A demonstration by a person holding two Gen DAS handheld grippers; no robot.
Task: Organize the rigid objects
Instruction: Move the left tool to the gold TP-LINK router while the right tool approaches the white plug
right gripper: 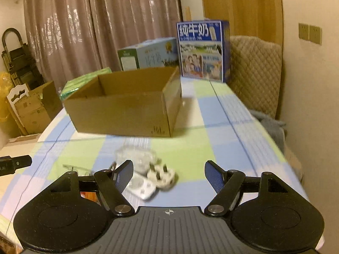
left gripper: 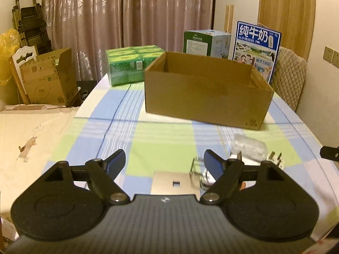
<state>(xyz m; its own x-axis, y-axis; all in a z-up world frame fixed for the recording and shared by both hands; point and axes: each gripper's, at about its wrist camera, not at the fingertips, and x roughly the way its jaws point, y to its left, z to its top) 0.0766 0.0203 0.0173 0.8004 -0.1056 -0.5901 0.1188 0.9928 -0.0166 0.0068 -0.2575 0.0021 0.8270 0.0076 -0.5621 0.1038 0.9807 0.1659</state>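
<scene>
Both tongs, left (left gripper: 164,162) and right (right gripper: 169,172), hang released and empty before the cardboard box (left gripper: 203,93); the plug (right gripper: 161,174) could skid across the desk (left gripper: 161,135) if pinched off-centre.

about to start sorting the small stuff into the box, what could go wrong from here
The small items lie crowded: the white plug, the white socket adapter and the clear plastic piece touch or nearly touch, so closing on one may shove or drag another. The flat metal plate lies flush on the tablecloth; open jaws may slide over it or pinch cloth. The cardboard box has a tall near wall that a carried item could clip.
</scene>
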